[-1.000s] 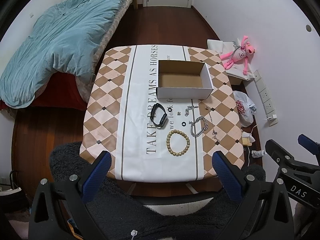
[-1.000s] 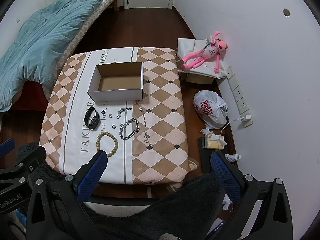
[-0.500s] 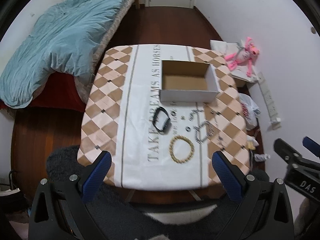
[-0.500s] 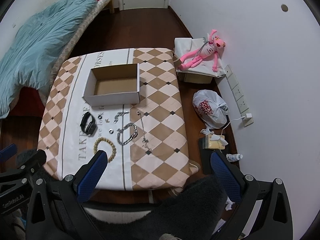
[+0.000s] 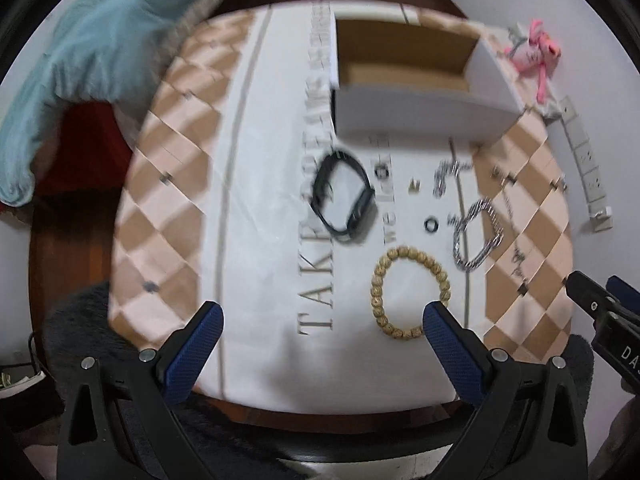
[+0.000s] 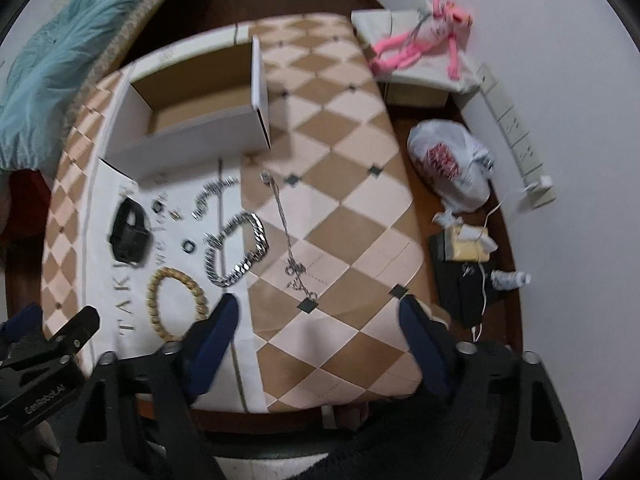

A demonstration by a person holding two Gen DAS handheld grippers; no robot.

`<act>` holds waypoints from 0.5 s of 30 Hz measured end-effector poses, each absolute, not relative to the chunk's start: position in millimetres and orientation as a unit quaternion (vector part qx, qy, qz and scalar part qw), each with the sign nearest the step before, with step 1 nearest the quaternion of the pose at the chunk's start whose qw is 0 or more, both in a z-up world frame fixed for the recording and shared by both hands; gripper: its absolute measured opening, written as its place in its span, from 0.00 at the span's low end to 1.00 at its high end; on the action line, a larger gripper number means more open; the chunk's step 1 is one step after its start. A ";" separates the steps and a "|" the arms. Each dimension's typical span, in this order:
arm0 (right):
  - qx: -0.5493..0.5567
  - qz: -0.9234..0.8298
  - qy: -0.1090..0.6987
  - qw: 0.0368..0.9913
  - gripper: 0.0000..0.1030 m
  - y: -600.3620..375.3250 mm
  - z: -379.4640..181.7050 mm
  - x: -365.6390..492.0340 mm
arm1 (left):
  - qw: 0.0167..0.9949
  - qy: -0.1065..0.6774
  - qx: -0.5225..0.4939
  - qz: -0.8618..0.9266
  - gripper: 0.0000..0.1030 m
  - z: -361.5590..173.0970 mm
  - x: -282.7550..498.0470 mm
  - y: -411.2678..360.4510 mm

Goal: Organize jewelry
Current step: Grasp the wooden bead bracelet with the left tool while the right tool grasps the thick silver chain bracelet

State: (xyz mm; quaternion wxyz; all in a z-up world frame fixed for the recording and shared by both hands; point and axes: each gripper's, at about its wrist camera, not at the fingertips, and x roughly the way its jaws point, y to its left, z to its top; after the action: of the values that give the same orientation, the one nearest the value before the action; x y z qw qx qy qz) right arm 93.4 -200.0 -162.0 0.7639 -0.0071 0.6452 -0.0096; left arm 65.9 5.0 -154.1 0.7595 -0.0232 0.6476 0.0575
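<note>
An open white cardboard box (image 5: 420,114) (image 6: 192,148) stands on the checkered tablecloth. In front of it lie a black band watch (image 5: 344,198) (image 6: 129,232), a wooden bead bracelet (image 5: 410,292) (image 6: 176,304), a silver chain bracelet (image 5: 478,236) (image 6: 236,248), a small black ring (image 5: 432,225) (image 6: 189,246), a short silver chain (image 5: 446,176) (image 6: 212,196) and a thin necklace (image 6: 286,232). My left gripper (image 5: 320,320) is open and empty, its right fingertip next to the bead bracelet. My right gripper (image 6: 316,312) is open and empty over the table's near edge.
A bed with a blue duvet (image 5: 88,48) stands at the left. A pink plush toy (image 6: 420,44), a white plastic bag (image 6: 452,164) and a wall power strip (image 6: 516,136) are right of the table. A dark fuzzy seat (image 5: 80,320) is below the table's near edge.
Both grippers have moved down and forward toward the table. The jewelry and box now look much larger and closer. Nothing has been taken hold of.
</note>
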 end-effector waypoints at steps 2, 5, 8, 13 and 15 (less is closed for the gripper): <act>-0.004 -0.015 0.650 0.760 0.73 -202.6 -176.5 92.6 | 0.751 0.658 -0.021 0.049 0.91 -170.7 67.5 0.1; -0.002 -0.022 0.657 0.753 0.71 -207.0 -193.8 91.3 | 0.742 0.669 -0.018 0.039 0.78 -187.4 68.4 -7.0; -0.002 -0.027 0.664 0.748 0.71 -209.9 -205.2 91.1 | 0.738 0.674 -0.018 0.027 0.72 -199.6 69.0 -13.7; 0.002 -0.031 0.669 0.742 0.71 -214.1 -215.6 92.1 | 0.741 0.671 -0.018 0.013 0.66 -208.7 68.0 -22.2; 0.002 -0.031 0.671 0.741 0.71 -216.0 -216.9 91.9 | 0.742 0.670 -0.016 0.007 0.53 -211.9 68.3 -24.4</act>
State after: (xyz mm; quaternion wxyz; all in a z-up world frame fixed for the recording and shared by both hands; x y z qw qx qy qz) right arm 91.9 -216.0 -216.9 0.7410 0.0023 0.6708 -0.0308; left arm 68.3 -24.4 -211.9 0.7420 -0.0162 0.6702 0.0073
